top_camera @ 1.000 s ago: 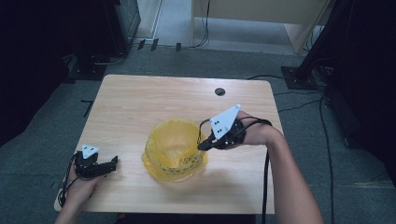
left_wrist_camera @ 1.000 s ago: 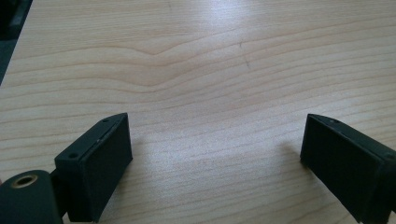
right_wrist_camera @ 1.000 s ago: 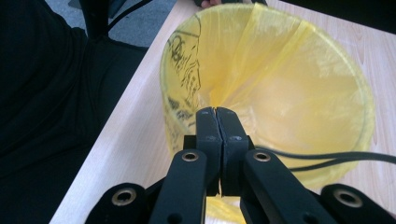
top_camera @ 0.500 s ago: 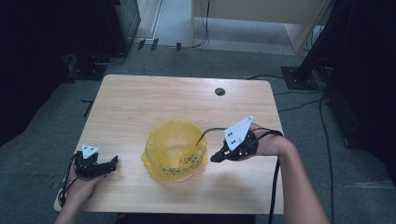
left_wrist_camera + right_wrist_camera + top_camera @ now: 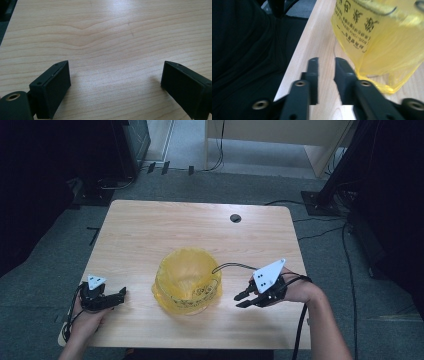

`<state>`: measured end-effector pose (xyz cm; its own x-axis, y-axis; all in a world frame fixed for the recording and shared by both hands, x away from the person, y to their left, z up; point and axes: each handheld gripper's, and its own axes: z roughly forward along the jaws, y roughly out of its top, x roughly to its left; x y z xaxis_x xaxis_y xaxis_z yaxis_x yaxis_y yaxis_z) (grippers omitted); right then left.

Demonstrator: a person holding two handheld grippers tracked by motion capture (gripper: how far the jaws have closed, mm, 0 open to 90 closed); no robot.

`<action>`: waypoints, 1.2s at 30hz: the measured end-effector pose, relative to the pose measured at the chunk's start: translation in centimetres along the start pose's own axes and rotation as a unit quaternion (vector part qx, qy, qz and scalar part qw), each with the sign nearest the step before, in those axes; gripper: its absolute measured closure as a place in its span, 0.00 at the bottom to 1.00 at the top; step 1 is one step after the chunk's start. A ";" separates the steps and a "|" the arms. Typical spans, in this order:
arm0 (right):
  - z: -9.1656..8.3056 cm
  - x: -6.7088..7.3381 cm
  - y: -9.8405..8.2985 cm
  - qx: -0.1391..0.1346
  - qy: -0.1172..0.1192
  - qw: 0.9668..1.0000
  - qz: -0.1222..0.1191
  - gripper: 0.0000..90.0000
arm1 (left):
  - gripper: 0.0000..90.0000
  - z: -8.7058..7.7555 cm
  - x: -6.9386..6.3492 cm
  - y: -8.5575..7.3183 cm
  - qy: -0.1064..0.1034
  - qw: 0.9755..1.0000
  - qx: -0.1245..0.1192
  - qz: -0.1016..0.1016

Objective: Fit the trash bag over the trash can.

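While beside the yellow bag (image 5: 186, 281), right hand-held gripper (image 5: 244, 299) empty, slightly parted

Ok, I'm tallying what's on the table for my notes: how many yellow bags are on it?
1. The yellow bag stands open-mouthed near the middle of the table, toward the person's edge, between the two hand-held tools. Nothing else on the wood looks like a bag; whether anything lies inside it cannot be told.

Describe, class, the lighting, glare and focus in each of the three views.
High view: the table evenly lit, dark surroundings, slightly soft. Left gripper view: glare on the wood near the top, soft shadows by the left gripper. Right gripper view: the yellow bag bright and slightly blurred; the right gripper dark.
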<state>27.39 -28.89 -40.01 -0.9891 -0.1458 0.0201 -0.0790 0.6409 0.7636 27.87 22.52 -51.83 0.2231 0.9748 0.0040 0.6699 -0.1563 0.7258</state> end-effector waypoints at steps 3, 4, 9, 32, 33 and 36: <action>0.2 0.4 -0.6 -0.005 0.003 1.000 0.012 0.77 | 0.09 0.0 0.0 0.0 0.000 1.000 0.000 0.000; 0.3 0.6 -0.9 -0.006 0.002 1.000 0.015 0.75 | 0.09 0.0 0.0 0.0 0.000 1.000 0.000 0.000; 0.2 1.6 -3.2 -0.069 -0.040 0.994 0.073 0.70 | 0.09 0.0 0.0 0.0 0.000 1.000 0.000 0.000; -0.2 2.4 -9.9 -0.094 -0.271 0.921 0.263 0.15 | 0.09 0.0 0.0 0.0 0.000 1.000 0.000 0.000; -0.2 2.5 -10.3 -0.093 -0.284 0.913 0.278 0.11 | 0.09 0.0 0.0 0.0 0.000 1.000 0.000 0.000; -0.2 2.6 -10.8 -0.093 -0.291 0.904 0.298 0.05 | 0.09 0.0 0.0 0.0 0.000 1.000 0.000 0.000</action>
<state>25.70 -36.35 -48.03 -0.7510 0.6401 0.1620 0.4583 0.3288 0.8258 27.87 22.51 -51.82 0.2229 0.9748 0.0036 0.6699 -0.1558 0.7259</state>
